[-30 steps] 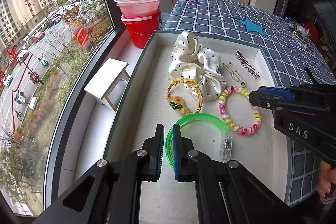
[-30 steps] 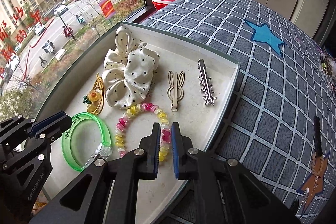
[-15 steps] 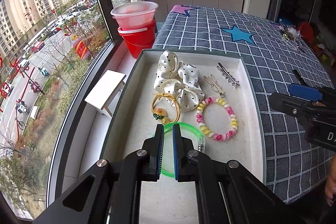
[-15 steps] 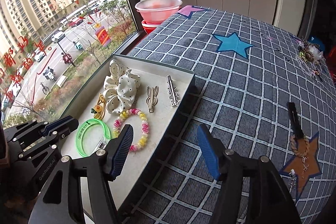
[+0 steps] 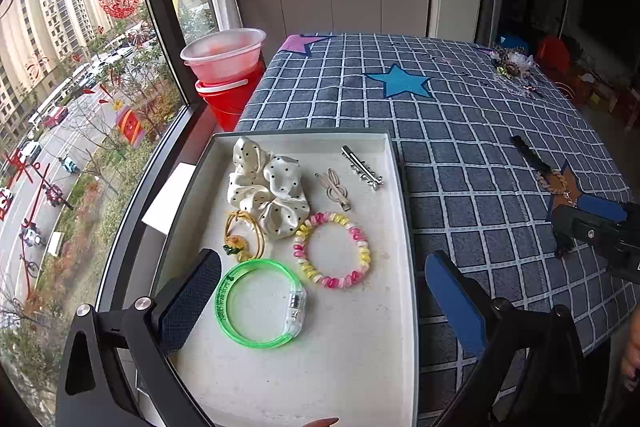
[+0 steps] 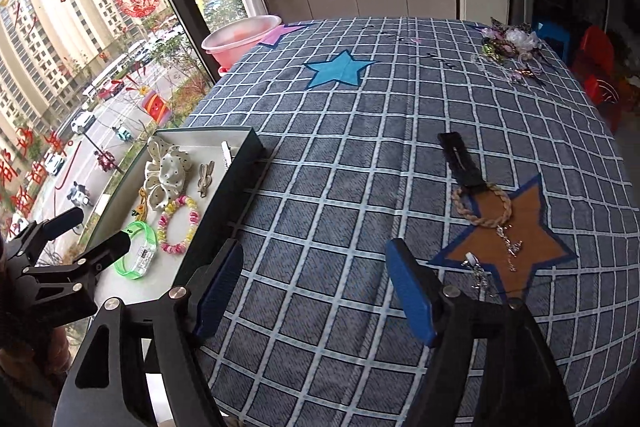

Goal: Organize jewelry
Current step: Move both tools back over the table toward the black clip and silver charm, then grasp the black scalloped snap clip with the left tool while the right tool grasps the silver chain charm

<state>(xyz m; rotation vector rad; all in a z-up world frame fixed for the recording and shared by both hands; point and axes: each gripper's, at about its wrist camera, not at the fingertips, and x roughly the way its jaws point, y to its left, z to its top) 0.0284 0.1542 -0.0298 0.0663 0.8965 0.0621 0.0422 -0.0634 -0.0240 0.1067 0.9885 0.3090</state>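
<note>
— Behind the checked tablecloth point(image 6: 340, 155) I see a big window with towers outside. Where is the jewelry?

— Most lies in the white tray point(image 5: 352, 367) at the table's window edge: green bangle point(image 5: 260, 303), pink-yellow bead bracelet point(image 5: 332, 251), dotted scrunchie point(image 5: 268, 187), two hair clips. A braided bracelet point(image 6: 482, 207) lies apart on the brown star.

— And the grippers?

— The left gripper point(image 5: 320, 303) has just opened wide; the bangle lies between its fingers, not touched. The right gripper point(image 6: 316, 291) has been opening too, nothing inside, over bare cloth.

— Something unclear?

— The far pile of trinkets point(image 6: 508, 47) is too small to read, and a fingertip is cut off at the bottom edge.
</note>
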